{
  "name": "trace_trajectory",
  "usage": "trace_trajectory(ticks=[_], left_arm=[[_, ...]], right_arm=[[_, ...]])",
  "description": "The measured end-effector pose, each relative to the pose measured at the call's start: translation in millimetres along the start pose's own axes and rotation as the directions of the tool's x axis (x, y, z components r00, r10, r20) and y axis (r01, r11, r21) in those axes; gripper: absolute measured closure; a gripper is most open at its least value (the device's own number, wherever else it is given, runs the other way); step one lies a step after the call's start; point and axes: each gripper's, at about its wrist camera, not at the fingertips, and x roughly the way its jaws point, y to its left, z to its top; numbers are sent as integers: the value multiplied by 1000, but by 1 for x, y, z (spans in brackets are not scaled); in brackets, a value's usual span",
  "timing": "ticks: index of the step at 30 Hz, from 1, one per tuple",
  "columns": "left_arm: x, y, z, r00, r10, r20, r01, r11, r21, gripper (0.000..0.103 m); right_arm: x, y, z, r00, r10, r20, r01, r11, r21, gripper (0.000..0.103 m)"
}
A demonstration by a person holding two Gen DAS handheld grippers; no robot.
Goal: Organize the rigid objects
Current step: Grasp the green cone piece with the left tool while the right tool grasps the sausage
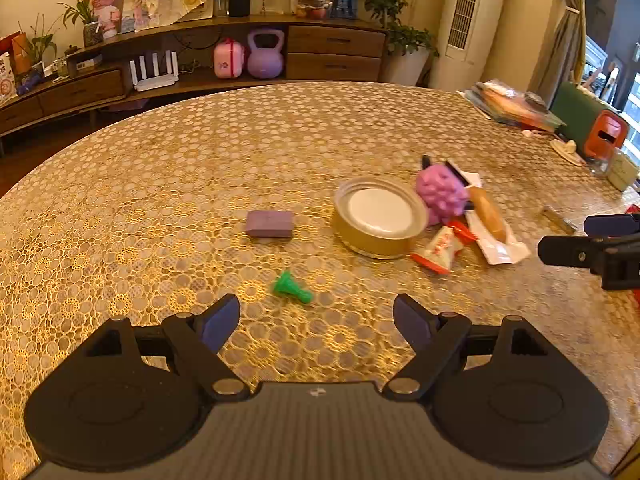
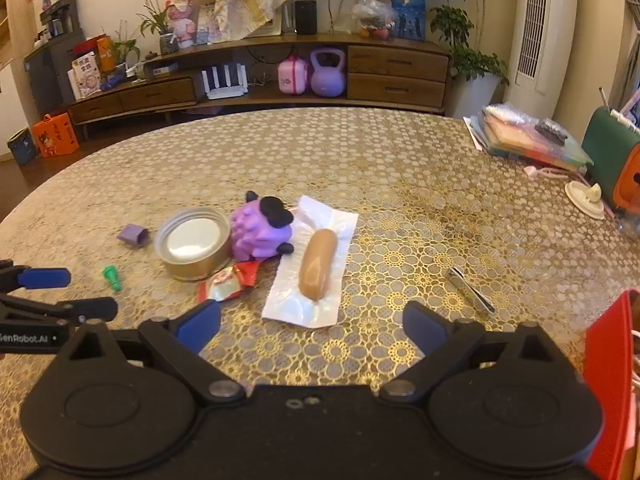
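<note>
Table (image 1: 160, 168) under a gold lace-patterned cloth, seen from both of your wrist cameras. Your left gripper (image 1: 316, 316) hovers above the cloth with its fingers spread wide and nothing between them; the green plastic piece (image 1: 291, 287) lies on its side just ahead of the gap. Beyond it rests the purple block (image 1: 270, 224), flat on the cloth and apart from the rest. To the right of the block stands the round tin (image 1: 378, 222), white inside — the purple toy (image 1: 440, 192) leans against its far right edge, and the red-and-white packet (image 1: 440, 250) lies at its near right side.

Your right gripper (image 2: 312, 326) likewise has its fingers wide apart and holds nothing. Directly ahead of it lies the sausage (image 2: 318, 264) in its clear wrapper, lengthwise toward the camera, just beside the purple toy. A small metal clip (image 2: 472, 290) lies alone on the cloth to the right, well apart from the group. At the far right edge of the table sit a stack of books (image 2: 528, 140) and a green-and-orange case (image 2: 612, 160). A red object (image 2: 608, 380), blurred, fills the near right corner — you cannot tell what it is.
</note>
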Motion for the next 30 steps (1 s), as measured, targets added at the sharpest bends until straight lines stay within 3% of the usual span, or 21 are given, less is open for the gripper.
trace_trajectory(ticks=[7, 11, 17, 23, 30], left_arm=[[18, 9, 2, 1000, 17, -4, -17, 1000, -6, 19], [23, 8, 1, 1000, 16, -8, -16, 1000, 15, 26], [25, 4, -1, 1000, 21, 15, -22, 997, 72, 42], [25, 2, -1, 999, 14, 32, -17, 996, 92, 71], [25, 3, -1, 999, 11, 38, -14, 996, 93, 78]], right_arm=[[28, -6, 9, 1000, -9, -25, 10, 1000, 11, 19], [42, -6, 13, 999, -14, -41, 14, 1000, 10, 27], [57, -3, 14, 998, -17, -57, 17, 1000, -2, 35], [68, -1, 14, 997, -15, -73, 15, 1000, 5, 43], [71, 1, 15, 998, -16, -68, 17, 1000, 7, 52]])
